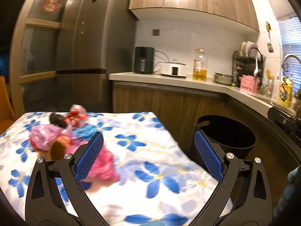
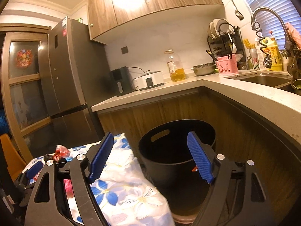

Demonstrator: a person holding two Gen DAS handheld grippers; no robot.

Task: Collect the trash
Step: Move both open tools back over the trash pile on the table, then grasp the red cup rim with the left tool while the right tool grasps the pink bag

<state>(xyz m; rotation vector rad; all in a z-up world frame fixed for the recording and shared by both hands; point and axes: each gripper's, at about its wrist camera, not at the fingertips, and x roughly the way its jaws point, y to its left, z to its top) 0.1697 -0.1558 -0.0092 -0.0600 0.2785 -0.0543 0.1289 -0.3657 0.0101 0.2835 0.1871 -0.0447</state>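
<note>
A pile of trash lies on the flowered tablecloth [image 1: 150,143]: a pink plastic bag [image 1: 104,164], a brown paper cup [image 1: 58,146], a purple bag [image 1: 42,136], a blue wrapper [image 1: 85,131], a red and white wrapper [image 1: 76,116] and a black item [image 1: 55,119]. My left gripper [image 1: 148,141] is open and empty above the table, its left finger beside the pink bag. A black bin [image 2: 175,150] stands on the floor right of the table; it also shows in the left wrist view [image 1: 231,137]. My right gripper [image 2: 150,141] is open and empty above the bin's rim.
An L-shaped kitchen counter [image 2: 188,84] runs behind and right of the bin, with an oil bottle [image 2: 175,67], appliances, a dish rack and a sink [image 2: 263,79]. A tall fridge [image 1: 90,47] stands behind the table. An orange chair [image 2: 9,154] is at the left.
</note>
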